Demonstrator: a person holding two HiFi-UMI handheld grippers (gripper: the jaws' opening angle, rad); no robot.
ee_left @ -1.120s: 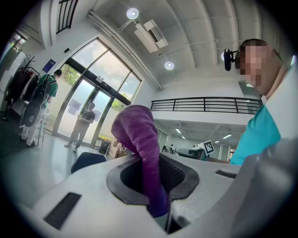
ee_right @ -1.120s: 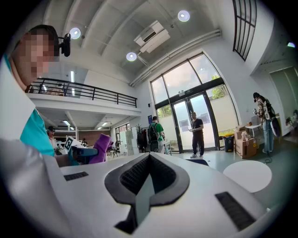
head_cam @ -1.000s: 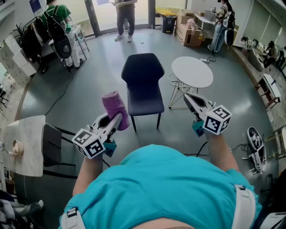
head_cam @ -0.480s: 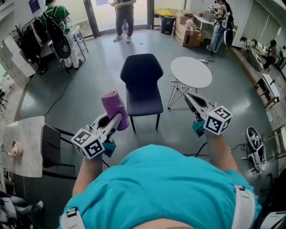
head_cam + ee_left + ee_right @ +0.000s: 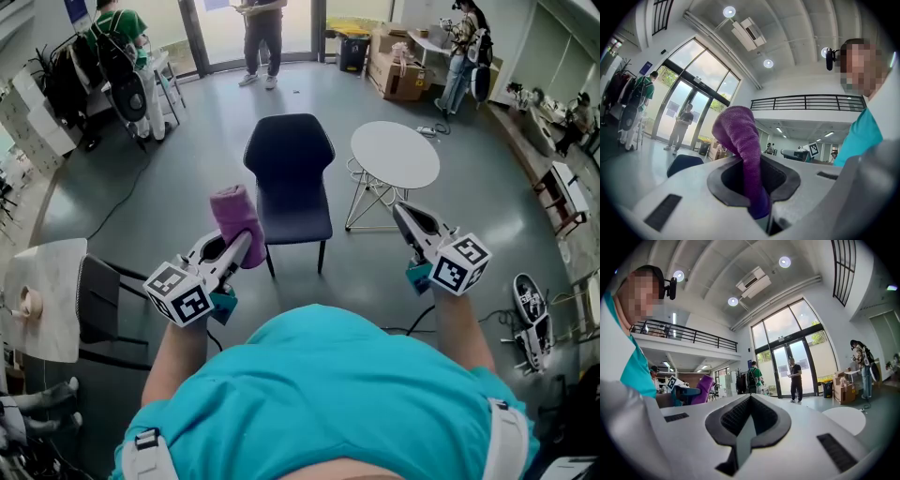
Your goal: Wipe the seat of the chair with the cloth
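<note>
Two tools are in my hands, and only one carries anything. My left tool (image 5: 240, 247) is clamped on the rolled purple terry cloth (image 5: 235, 223). In the left gripper view the roll stands up out of the black pads, and its lower end is buried between them, so I cannot see how far down it goes. My right tool (image 5: 404, 217) has its jaws drawn together and is empty.

From the head view I hold the cloth in the air, just left of the front edge of the dark navy moulded chair (image 5: 291, 178) and not touching it. The chair's seat faces me, fully in sight; its rear legs are hidden under it. The round white table (image 5: 395, 154) on wire legs stands just right of the chair.

My own teal shirt (image 5: 328, 403) fills the bottom of that view and hides the floor near my feet. At the left a pale stone-topped table (image 5: 45, 281) is cut off by the frame. A standing person (image 5: 262, 37) at the glass doors is cut off at the top.

Each tool's cube (image 5: 178, 295) bears only black-and-white square markers. A blue sign (image 5: 74, 12) at the top left is too small to read.
</note>
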